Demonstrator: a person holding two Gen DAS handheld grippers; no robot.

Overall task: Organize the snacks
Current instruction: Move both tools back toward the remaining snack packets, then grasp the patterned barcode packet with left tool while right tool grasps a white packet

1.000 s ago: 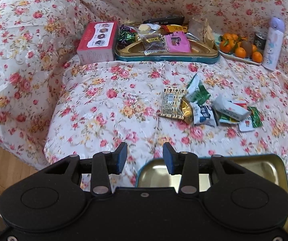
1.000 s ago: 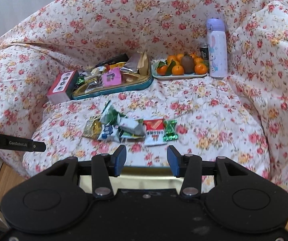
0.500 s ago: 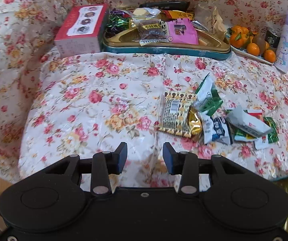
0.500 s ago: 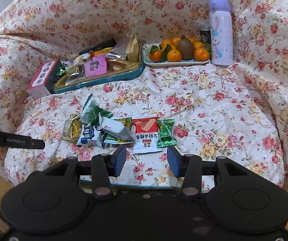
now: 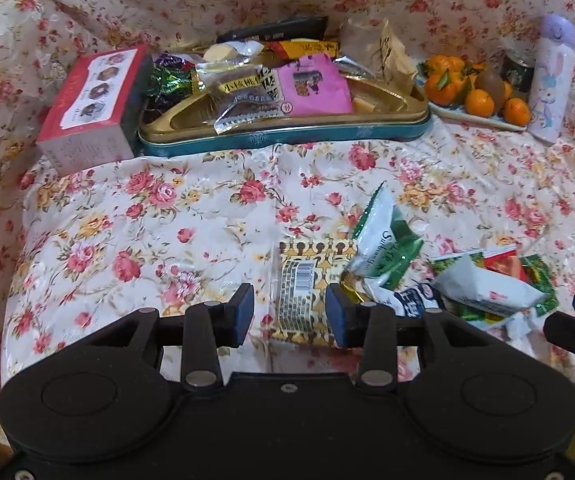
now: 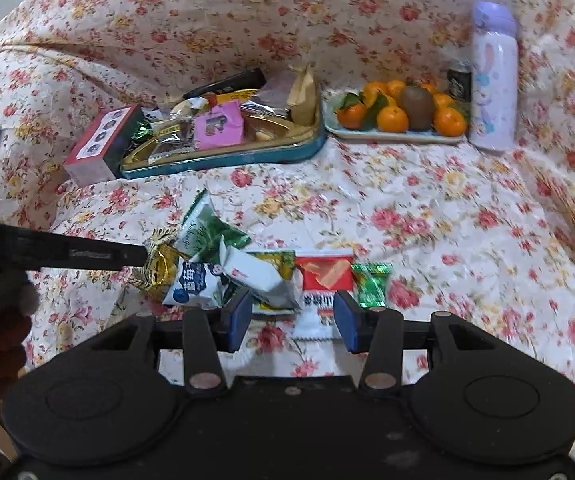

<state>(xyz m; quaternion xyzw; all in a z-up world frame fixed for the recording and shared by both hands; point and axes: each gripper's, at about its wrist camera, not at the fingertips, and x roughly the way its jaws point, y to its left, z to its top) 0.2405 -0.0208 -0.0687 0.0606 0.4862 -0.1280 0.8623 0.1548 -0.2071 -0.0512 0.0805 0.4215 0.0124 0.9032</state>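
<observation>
On the floral sofa cover, loose snack packets are approached by the left gripper and right gripper, both half-open and empty.

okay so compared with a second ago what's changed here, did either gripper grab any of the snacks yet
Nothing grabbed yet. Both have come forward and down over the loose snack pile. The left hand-held gripper now straddles the gold barcode packet; the right hand-held gripper frames the red-and-white packet. The gold tin that showed near the left gripper has slipped almost out of view. Jaw gaps, pile, snack tray and fruit plate are unchanged.
</observation>
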